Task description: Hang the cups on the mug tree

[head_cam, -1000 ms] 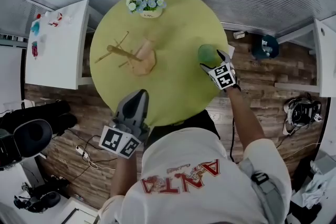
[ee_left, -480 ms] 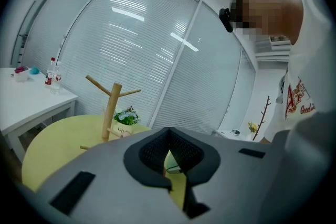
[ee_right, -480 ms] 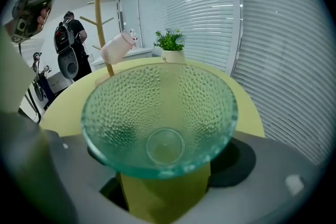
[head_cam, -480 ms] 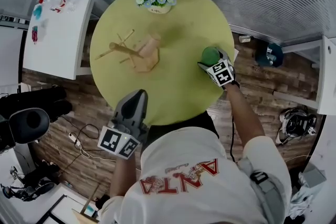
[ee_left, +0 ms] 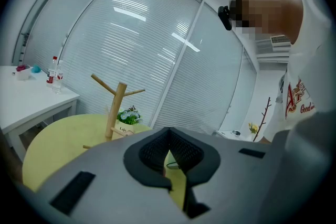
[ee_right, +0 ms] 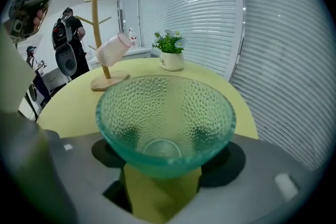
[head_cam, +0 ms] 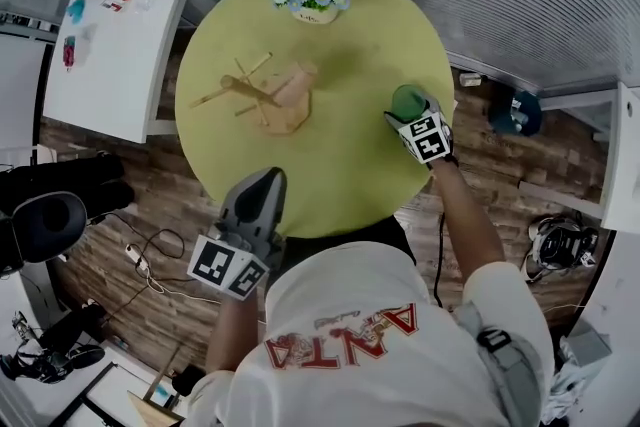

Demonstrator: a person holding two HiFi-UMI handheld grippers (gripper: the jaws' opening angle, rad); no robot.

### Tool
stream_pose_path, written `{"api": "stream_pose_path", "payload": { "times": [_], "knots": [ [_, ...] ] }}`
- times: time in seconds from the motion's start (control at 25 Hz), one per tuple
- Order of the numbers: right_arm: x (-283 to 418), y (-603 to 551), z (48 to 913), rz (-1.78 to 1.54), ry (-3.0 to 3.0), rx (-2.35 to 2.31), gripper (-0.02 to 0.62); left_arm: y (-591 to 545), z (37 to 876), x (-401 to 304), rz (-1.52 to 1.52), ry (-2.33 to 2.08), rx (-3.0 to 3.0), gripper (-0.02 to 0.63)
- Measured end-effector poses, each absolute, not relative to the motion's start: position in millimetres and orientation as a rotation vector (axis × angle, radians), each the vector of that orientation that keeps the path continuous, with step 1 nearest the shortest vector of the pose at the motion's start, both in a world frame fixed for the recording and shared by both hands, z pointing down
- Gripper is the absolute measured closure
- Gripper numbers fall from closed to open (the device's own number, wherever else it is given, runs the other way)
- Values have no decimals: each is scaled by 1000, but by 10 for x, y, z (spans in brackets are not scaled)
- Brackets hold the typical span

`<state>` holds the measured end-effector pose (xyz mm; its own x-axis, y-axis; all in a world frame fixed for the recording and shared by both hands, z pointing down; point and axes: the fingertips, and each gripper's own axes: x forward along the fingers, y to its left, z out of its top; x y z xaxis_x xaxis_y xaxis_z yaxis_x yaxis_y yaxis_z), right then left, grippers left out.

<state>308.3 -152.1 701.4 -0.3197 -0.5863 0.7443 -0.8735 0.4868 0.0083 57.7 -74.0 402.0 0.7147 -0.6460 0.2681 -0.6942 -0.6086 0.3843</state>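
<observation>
On the round yellow table point(head_cam: 340, 170), the mug tree point(head_cam: 268, 97) stands upright left of the middle, with a pink cup point(ee_right: 114, 49) on one peg. Our right gripper point(head_cam: 410, 111), at the right edge, has just been closing its jaws. We judge its pads grip the green cup point(ee_right: 165, 123), which stands mouth up. The tree lies well apart, leftward across the table. Our left gripper point(head_cam: 264, 181) hangs off the near edge, jaws together and empty. The flowerpot point(ee_left: 125, 130) reads "Life"; the shirt point(head_cam: 345, 335) reads "ANTA".
</observation>
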Motion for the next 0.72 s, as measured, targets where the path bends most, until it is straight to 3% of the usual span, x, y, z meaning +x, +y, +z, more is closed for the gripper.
{"api": "stream_pose_path", "payload": {
  "times": [0.52, 0.72],
  "knots": [
    [2922, -1635, 6939, 494, -1985, 1131, 239, -742, 4064, 464, 126, -1037, 2435, 597],
    [2883, -1720, 6605, 191, -1884, 991, 239, -749, 4048, 400, 87, -1043, 2429, 597]
  ]
}}
